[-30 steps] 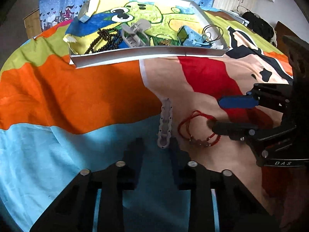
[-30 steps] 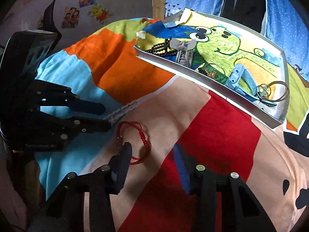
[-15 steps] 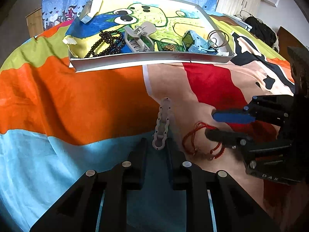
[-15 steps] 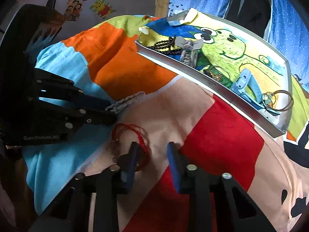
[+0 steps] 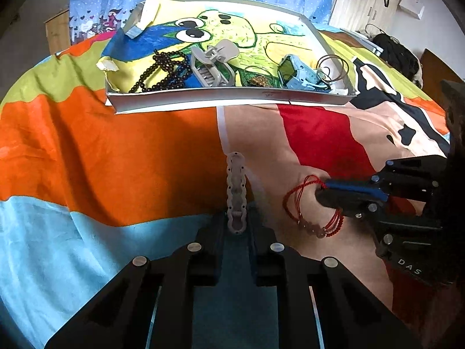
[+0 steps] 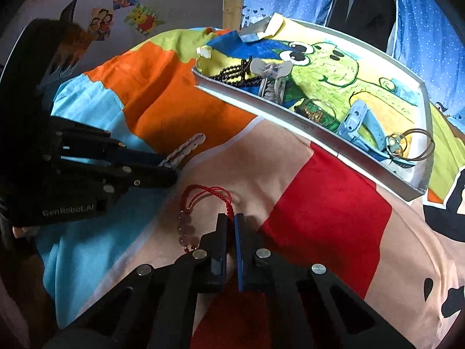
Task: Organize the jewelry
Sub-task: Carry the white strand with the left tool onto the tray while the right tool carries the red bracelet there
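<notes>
Grippers both low over bedspread [image 5: 145, 151], side by side. Right gripper [image 6: 231, 218] clenched on cord of red bracelet [image 6: 203, 200]; beads trail beside left finger. Left gripper [image 5: 237, 224] jaws just been closing; pale hair clip [image 5: 237, 186] end between them, apparently pinched. Advice: lift both straight up, slowly, confirm cord not slipping, carry to tray [image 5: 226, 99] beyond. Tray holds dark beads [image 5: 162, 72], claw clip [image 5: 209, 64], watch [image 5: 293, 72], hoops [image 5: 331, 67]. Legible: "DAS" on right gripper body, "GenRobot.AI" on left.
</notes>
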The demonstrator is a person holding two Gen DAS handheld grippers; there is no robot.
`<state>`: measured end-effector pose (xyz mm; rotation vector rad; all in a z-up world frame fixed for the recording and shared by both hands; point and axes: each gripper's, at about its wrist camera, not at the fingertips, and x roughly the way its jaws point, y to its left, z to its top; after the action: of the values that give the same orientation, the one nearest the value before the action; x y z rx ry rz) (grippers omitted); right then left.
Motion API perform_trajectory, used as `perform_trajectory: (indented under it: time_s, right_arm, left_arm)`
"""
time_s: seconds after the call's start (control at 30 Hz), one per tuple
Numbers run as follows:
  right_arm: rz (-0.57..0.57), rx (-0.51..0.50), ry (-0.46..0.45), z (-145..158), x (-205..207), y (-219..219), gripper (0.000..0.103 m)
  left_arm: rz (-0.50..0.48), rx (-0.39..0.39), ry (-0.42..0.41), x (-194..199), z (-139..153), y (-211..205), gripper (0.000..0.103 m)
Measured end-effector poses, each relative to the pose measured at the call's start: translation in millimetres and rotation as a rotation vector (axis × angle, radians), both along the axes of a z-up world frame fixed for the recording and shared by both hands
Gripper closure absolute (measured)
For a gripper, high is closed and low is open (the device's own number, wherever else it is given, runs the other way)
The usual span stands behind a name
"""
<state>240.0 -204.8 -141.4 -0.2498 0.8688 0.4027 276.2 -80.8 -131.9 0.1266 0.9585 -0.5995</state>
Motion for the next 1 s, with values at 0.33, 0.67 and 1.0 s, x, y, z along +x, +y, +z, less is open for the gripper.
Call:
perform_trajectory:
  time_s: [0.33,0.67,1.0]
  right_arm:
    - [-0.093,0.037,-0.245,44,-4,-17,0.098]
    - [-0.31,0.174,-0.417,79,49,-72,0.098]
    - [-0.451,0.218,-0.338,61,107,-131,0.098]
  left_arm:
    - [0.147,0.003,-0.14,-7,42,-3,0.091]
    - [0.226,-0.051,-0.196,57,84,-27,0.091]
    - [0.208,-0.065,-0.056,142,73,-82,0.091]
